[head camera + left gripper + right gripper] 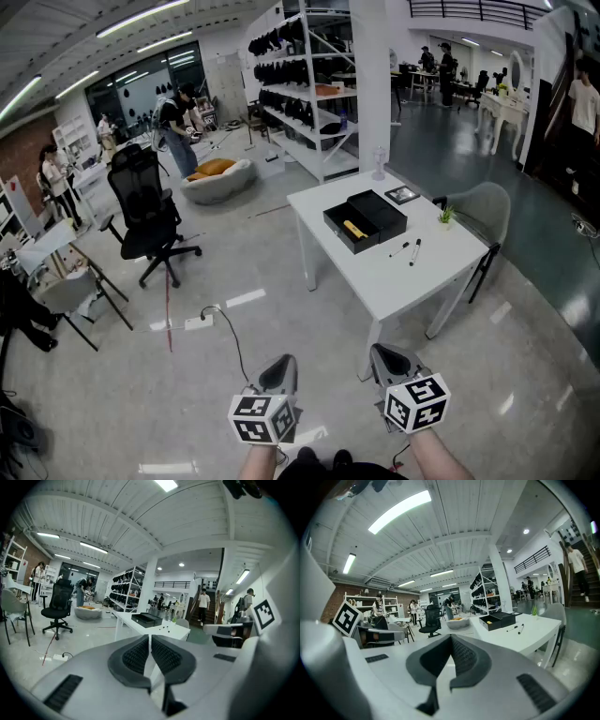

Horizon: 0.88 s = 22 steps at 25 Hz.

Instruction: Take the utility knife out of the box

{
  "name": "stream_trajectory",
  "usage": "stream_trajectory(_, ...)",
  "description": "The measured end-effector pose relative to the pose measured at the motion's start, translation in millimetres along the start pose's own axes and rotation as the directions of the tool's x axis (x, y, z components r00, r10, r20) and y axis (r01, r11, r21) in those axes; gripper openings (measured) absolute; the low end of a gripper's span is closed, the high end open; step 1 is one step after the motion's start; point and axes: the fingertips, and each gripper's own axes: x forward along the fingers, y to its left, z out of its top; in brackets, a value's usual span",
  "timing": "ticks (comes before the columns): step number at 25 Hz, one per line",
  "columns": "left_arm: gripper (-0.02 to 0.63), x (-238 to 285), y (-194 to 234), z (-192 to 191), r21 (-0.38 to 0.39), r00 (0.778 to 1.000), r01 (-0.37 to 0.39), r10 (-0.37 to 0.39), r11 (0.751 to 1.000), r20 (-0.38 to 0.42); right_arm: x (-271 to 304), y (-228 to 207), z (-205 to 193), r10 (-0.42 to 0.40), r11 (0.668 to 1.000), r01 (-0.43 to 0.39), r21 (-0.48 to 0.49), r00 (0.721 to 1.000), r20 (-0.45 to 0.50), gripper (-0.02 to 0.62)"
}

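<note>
An open black box (352,228) sits on the white table (412,281), well ahead of me, its lid (379,211) lying beside it. The yellow utility knife (353,228) lies inside the box. Both grippers hang low at the near edge of the head view, far short of the table, with nothing in them. The left gripper (284,361) (150,639) has its jaws together. So does the right gripper (382,352) (451,639). In the right gripper view the box (500,619) shows the knife (489,622) as a yellow speck. The left gripper view shows the box (146,618) but not the knife.
Two pens (409,249), a small plant (446,216) and a framed item (402,195) share the table. A grey chair (483,211) stands behind it. A black office chair (150,211) is to the left; a power strip with cable (199,322) lies on the floor. People stand far off.
</note>
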Motion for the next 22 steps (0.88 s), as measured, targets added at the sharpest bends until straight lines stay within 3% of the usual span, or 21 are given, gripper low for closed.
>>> stream_trajectory(18, 0.026, 9.5, -1.3, -1.5, 0.016, 1.0, -0.025, 0.025, 1.0, -0.003, 1.5, -12.1, 7.9, 0.051, 0.999, -0.051, 0.009, 0.998, 0.034, 0.003)
stream_trajectory(22, 0.026, 12.4, 0.0, -0.3, 0.011, 0.999, -0.037, 0.037, 0.999, -0.001, 5.7, -16.7, 7.9, 0.061, 0.998, -0.061, 0.01, 0.998, 0.026, 0.032)
